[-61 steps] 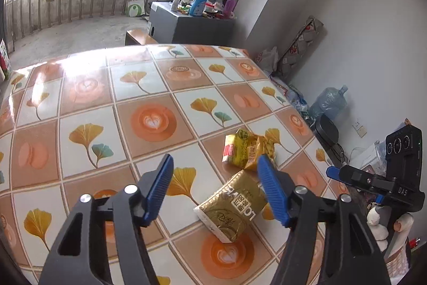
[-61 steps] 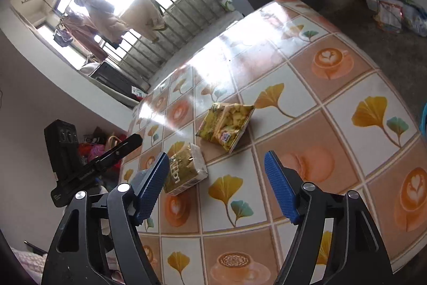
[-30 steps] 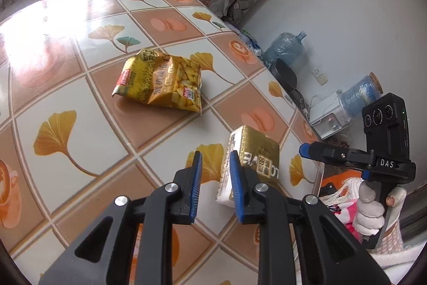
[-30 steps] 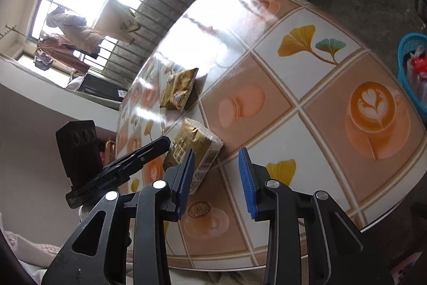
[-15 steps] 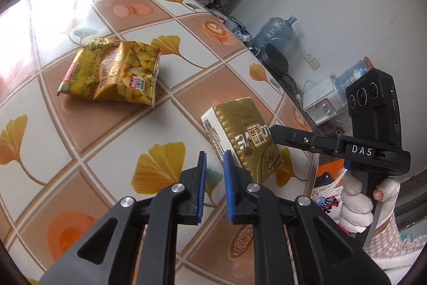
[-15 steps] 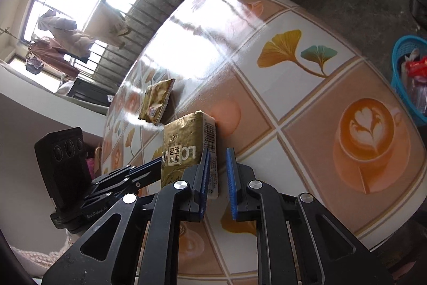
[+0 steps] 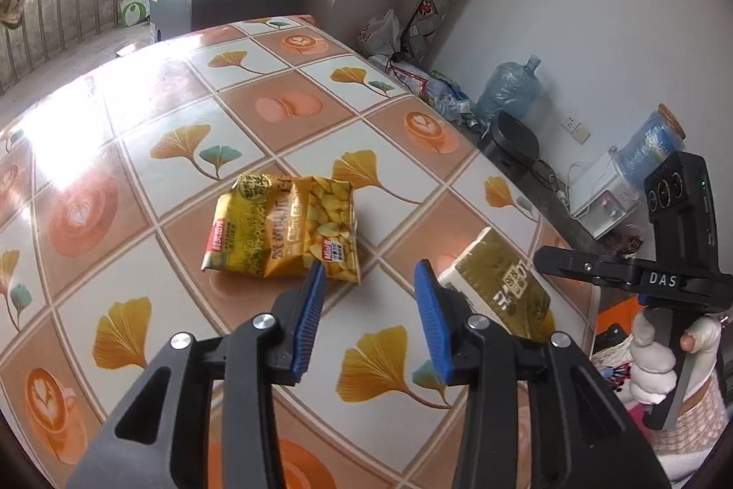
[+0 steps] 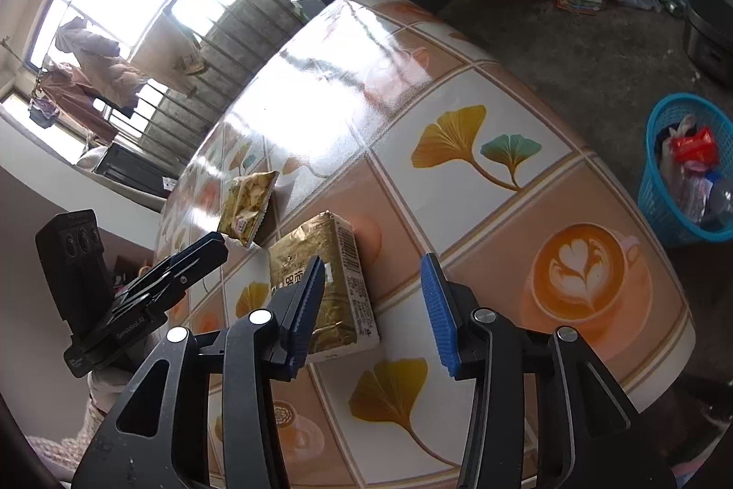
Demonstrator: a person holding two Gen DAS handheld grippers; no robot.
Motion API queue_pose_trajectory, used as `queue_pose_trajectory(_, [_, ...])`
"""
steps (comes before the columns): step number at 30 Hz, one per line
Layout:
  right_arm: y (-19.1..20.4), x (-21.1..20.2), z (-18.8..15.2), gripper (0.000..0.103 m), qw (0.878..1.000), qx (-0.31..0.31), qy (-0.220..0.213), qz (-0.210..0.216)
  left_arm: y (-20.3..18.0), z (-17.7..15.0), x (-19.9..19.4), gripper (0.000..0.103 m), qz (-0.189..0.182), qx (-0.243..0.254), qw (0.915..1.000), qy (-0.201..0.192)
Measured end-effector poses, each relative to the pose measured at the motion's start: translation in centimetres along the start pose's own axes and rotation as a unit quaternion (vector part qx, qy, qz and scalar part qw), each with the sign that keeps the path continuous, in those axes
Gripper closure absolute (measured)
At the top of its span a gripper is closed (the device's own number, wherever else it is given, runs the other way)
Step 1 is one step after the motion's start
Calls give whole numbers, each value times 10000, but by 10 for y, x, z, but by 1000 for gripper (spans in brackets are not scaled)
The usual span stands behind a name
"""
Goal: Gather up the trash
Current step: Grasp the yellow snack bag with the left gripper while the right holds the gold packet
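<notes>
A yellow snack bag (image 7: 284, 228) lies flat on the tiled tabletop (image 7: 137, 122). A gold tissue pack (image 7: 499, 282) lies to its right, near the table edge. My left gripper (image 7: 369, 278) hovers over the table between the two, and its jaws are opening with nothing between them. In the right wrist view the gold pack (image 8: 339, 255) lies just beyond my right gripper (image 8: 372, 273), partly behind its left finger. These jaws are opening too, and the pads touch nothing. The snack bag (image 8: 247, 205) lies farther back.
A blue plastic basket (image 8: 655, 186) holding trash stands on the floor past the table's right edge. Water jugs (image 7: 508, 85), a black round appliance (image 7: 513, 136) and bags line the wall. A grey cabinet (image 7: 220, 3) with bottles stands at the far end.
Both grippers' jaws, nearly shut half a second ago, now stand apart. The left gripper has swung so the snack bag sits ahead of it. The gold pack has not moved.
</notes>
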State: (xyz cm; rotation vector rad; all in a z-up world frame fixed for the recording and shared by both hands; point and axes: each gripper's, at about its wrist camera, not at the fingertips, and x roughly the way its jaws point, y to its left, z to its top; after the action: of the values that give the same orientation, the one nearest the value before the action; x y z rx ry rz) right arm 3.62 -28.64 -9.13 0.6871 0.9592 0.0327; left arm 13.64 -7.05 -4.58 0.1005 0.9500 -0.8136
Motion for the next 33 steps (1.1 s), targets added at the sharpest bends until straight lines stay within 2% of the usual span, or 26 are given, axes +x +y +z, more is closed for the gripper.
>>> queue_pose_trajectory(3, [-5,-2,-1,60,10000,-58,35,-55,-9,3,11,58,394,577,9976,-21])
queue_pose_trajectory(6, [-7,-5,0,59,9999,-81,46,-92,-15,6,26,58,750,1085,9913,-22])
queue_pose_trajectory(10, [-6,-6,-1,57,9998,-116,48,-125,-18,10,37,58,1130,1419,9834,-39])
queue_pose_trajectory(14, [-5,-4,-1,57,9997,-174,67,-135,-12,16,45,58,1192,1386,9831,102])
queue_pose_trajectory(19, [-6,-5,0,57,9998,-170,71,-119,-14,22,33,58,1140,1414,9833,-132])
queue_pose_trajectory(21, [-7,-5,1,57,9998,-153,67,-109,-13,24,39,58,1267,1508,9804,-37])
queue_pose_trajectory(23, [-6,-5,1,57,9998,-162,62,-109,-9,25,53,57,1432,1537,9774,225])
queue_pose_trajectory(26, [-5,-7,0,57,9998,-179,65,-112,1,29,57,57,1332,1319,9820,219])
queue_pose_trajectory(28, [-3,-8,0,57,9997,-211,55,-117,8,31,57,63,1205,1098,9863,260])
queue_pose_trajectory(33, [5,-8,-2,49,9992,-388,32,-112,10,33,56,70,1153,1036,9876,252])
